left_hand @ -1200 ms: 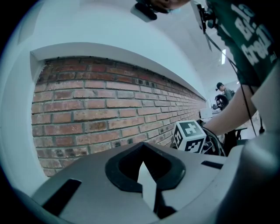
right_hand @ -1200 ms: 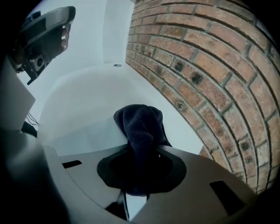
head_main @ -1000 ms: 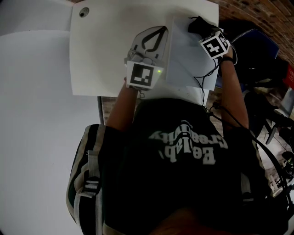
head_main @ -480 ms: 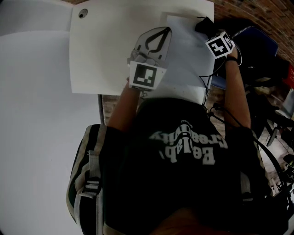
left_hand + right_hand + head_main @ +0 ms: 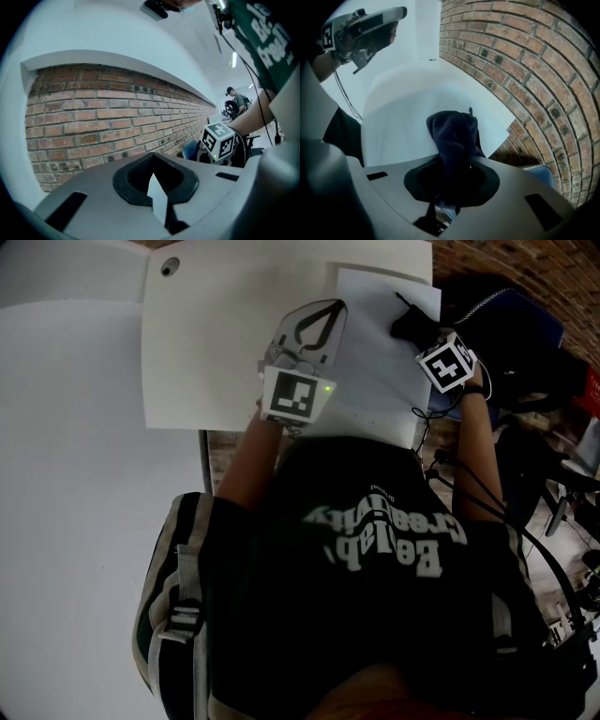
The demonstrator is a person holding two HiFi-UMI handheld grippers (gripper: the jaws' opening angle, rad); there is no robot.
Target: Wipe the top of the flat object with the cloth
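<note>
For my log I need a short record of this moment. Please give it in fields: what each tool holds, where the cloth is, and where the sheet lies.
left tool: shut on the sheet, at its edge
right tool: shut on the cloth
cloth: dark, bunched, resting on the sheet near its far right edge
sheet: white, on the table
table: white, next to a brick wall

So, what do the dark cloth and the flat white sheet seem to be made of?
The cloth looks like soft dark fabric, maybe microfibre: fuzzy nap, limp folds. The flat sheet seems white paper or thin card, matte: thin edge, no gloss.
</note>
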